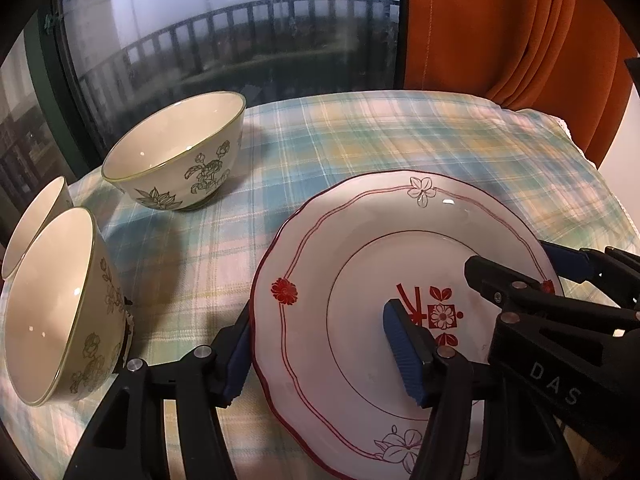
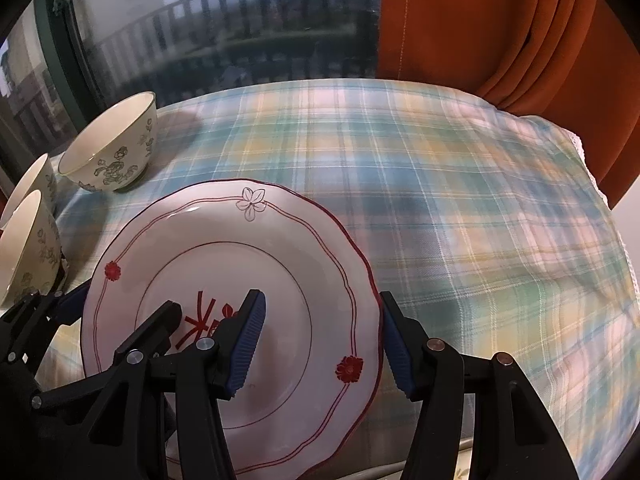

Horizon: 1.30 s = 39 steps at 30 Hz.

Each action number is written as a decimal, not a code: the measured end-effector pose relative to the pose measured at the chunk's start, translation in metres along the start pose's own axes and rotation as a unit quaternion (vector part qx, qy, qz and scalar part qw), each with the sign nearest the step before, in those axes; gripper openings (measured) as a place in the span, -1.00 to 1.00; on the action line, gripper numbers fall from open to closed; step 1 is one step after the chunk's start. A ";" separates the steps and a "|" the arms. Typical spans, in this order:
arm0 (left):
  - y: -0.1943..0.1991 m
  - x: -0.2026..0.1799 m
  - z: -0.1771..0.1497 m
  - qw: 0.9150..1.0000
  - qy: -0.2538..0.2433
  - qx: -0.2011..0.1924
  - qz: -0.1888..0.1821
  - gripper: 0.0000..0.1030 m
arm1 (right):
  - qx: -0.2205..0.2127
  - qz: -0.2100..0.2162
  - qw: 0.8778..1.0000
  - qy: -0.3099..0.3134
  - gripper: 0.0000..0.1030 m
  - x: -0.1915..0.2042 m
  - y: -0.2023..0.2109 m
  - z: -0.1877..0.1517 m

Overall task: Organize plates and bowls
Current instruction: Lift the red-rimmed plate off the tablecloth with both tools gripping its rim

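Note:
A white plate point(image 1: 352, 248) with red line trim and red flowers lies on the plaid cloth. My left gripper point(image 1: 316, 312) straddles its left rim: one blue pad sits just outside the edge, the other over the plate's middle, clear of the rim. My right gripper point(image 2: 320, 300) straddles the right rim the same way, and no pad visibly presses on the plate. Each gripper shows in the other's view, the right gripper point(image 1: 520, 258) and the left gripper point(image 2: 124, 304). To the left are three cream bowls with dark flower prints: one upright point(image 1: 176, 156), two close by point(image 1: 60, 308), point(image 1: 36, 224).
The plaid tablecloth point(image 2: 460, 200) stretches away bare to the right and back. A dark window with a railing outside stands behind the table, with an orange curtain point(image 2: 500, 28) at the right. A pale rim point(image 2: 440, 470) peeks from under the plate at the bottom edge.

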<state>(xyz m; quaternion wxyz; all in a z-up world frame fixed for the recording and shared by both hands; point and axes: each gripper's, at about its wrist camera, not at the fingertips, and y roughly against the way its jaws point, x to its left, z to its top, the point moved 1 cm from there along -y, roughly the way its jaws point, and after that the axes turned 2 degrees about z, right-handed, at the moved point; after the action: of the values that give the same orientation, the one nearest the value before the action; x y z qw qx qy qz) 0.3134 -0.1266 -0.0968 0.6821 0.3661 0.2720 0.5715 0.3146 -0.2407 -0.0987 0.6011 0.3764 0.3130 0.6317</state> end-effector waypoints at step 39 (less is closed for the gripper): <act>0.131 -0.014 -0.038 0.994 0.027 -0.099 -0.025 0.21 | -0.110 -0.027 0.994 -0.008 0.18 0.009 0.146 -0.050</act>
<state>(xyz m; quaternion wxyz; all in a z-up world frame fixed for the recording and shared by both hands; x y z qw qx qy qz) 0.2046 -0.1229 -0.0137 0.7216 0.2737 0.2414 0.5883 0.1955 -0.2411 -0.0003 0.6581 0.3046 0.2467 0.6428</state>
